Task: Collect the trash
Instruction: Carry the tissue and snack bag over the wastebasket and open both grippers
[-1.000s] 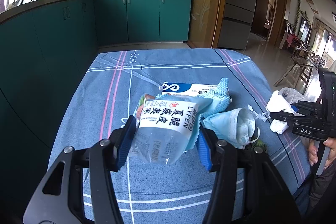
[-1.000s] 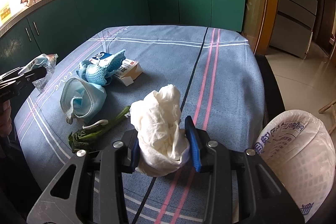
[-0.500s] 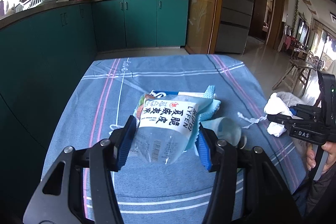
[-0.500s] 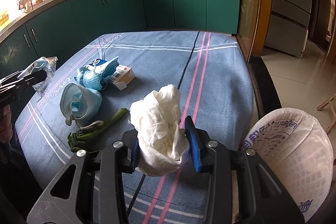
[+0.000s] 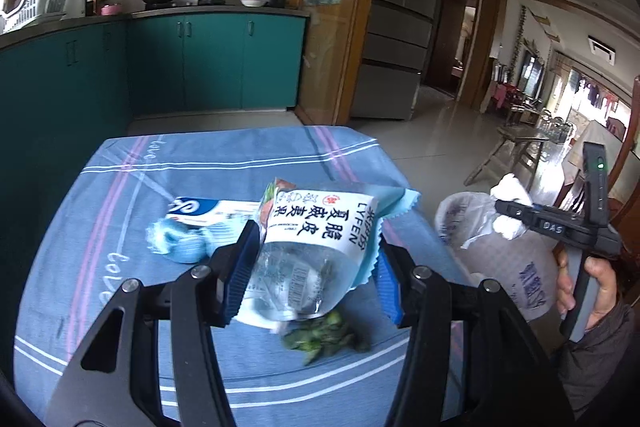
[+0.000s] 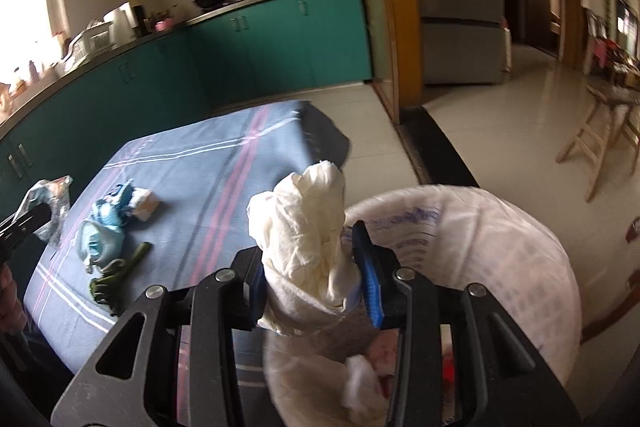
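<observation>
My left gripper (image 5: 312, 275) is shut on a clear snack wrapper (image 5: 312, 247) with a white label, held above the blue tablecloth (image 5: 120, 227). My right gripper (image 6: 316, 275) is shut on a crumpled white tissue wad (image 6: 304, 227) and holds it over the mouth of a bin lined with a white trash bag (image 6: 500, 247). The bag (image 5: 532, 279) and right gripper (image 5: 516, 217) also show at the right of the left wrist view. Some trash lies inside the bag.
On the table lie a white and blue carton (image 5: 200, 213), a blue face mask (image 6: 98, 245), a blue net (image 6: 114, 201) and a wilted green vegetable (image 5: 320, 335). Teal kitchen cabinets (image 5: 200, 67) stand behind; a wooden stool (image 6: 600, 143) stands on the floor at right.
My right gripper has swung right with the tissue, from above the table to over the bag. My left gripper has moved right with the wrapper still held.
</observation>
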A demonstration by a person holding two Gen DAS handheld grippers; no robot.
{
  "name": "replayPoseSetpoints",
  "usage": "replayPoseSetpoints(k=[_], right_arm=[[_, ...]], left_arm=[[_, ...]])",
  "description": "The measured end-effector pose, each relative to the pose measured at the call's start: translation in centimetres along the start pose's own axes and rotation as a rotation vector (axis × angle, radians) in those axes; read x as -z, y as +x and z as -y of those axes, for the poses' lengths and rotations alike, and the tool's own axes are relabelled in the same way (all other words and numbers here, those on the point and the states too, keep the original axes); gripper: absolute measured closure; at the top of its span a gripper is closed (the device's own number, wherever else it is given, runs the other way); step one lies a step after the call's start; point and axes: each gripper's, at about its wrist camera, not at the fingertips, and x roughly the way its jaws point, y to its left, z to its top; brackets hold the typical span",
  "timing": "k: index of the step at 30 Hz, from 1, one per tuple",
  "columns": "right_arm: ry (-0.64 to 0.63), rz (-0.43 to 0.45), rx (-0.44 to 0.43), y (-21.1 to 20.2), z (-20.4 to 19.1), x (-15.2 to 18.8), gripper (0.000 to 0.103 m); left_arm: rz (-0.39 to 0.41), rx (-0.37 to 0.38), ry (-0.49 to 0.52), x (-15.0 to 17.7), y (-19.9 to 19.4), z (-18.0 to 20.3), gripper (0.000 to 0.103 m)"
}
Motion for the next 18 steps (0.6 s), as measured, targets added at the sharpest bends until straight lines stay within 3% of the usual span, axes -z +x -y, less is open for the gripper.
replayPoseSetpoints(k=[6,18], right_arm=[[0.020,-0.019,0.103,0.2,2.3,0.9,0.064],[0.087,-0.091,0.233,1.2,5.5,2.1,0.064]], left_arm=[[-0.035,0.033,0.073,0.6,1.8,3.7,0.048],[-0.056,0.093,0.079,0.7,2.9,6.4,0.048]])
